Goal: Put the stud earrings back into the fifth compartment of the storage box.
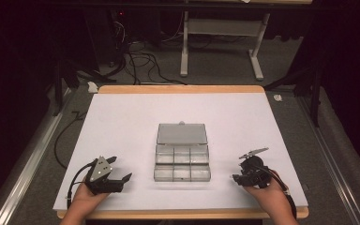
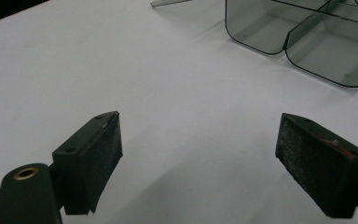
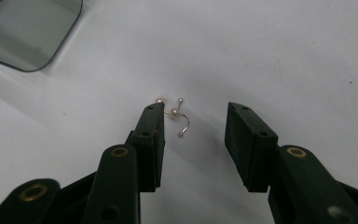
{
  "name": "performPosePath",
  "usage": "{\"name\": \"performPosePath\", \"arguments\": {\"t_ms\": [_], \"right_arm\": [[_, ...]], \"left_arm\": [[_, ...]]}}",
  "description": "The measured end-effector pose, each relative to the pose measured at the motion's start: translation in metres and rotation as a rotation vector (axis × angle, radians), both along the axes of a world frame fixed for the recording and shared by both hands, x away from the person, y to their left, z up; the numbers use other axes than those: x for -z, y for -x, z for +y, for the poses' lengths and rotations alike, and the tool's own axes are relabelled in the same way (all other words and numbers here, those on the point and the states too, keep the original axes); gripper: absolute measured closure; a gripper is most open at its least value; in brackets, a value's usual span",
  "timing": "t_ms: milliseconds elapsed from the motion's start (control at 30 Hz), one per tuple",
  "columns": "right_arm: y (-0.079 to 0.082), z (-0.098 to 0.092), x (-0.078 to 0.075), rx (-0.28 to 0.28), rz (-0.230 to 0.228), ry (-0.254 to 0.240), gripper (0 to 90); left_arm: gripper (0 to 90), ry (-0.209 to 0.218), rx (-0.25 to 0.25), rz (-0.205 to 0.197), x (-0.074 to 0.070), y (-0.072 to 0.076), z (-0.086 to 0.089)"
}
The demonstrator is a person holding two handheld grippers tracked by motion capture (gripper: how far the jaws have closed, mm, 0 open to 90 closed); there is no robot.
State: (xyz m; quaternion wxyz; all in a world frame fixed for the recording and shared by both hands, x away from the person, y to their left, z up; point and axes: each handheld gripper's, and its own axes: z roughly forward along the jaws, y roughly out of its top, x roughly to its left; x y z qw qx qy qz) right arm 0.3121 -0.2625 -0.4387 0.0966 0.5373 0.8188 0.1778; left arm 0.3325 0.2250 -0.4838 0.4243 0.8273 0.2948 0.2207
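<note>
A clear plastic compartment box [image 1: 182, 161] lies open at the middle of the white mat, its lid [image 1: 182, 133] flat behind it. Its compartments [image 2: 307, 42] look empty in the left gripper view. A small gold ear-hook earring [image 3: 177, 116] with pearl beads lies on the mat between the jaws of my right gripper [image 3: 195, 112], close against the left jaw's tip; the jaws stand apart and do not press it. My right gripper [image 1: 238, 169] sits to the box's right. To the box's left, my left gripper [image 1: 120, 168] [image 2: 198, 135] is wide open with nothing between its pads.
The white mat [image 1: 122, 122] covers a wooden table with its front edge near both hands. A corner of the box [image 3: 28, 32] lies beyond the right gripper's jaws. Cables and a white stand's legs [image 1: 184, 51] are on the floor behind the table.
</note>
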Motion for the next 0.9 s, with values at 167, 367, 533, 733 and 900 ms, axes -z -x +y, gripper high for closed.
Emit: {"name": "performPosePath", "arguments": {"t_ms": [167, 367, 533, 733, 900], "right_arm": [[-0.002, 0.001, 0.0, -0.017, 0.051, 0.028, 59.4], [-0.005, 0.003, -0.005, -0.063, 0.111, 0.061, 63.1], [-0.01, 0.007, -0.009, -0.088, 0.146, 0.085, 64.8], [-0.017, 0.012, -0.015, -0.106, 0.184, 0.091, 67.2], [-0.026, 0.017, -0.014, -0.124, 0.202, 0.095, 68.6]], "left_arm": [[15.1, -0.001, 0.002, 0.002, 0.0, 0.0, 0.0], [15.2, -0.005, 0.003, 0.002, 0.0, 0.0, -0.001], [15.2, -0.004, 0.005, 0.004, 0.0, 0.0, -0.001], [15.2, -0.004, 0.006, 0.009, 0.0, -0.001, -0.001], [15.3, -0.003, 0.008, 0.012, 0.0, -0.001, -0.001]]}}
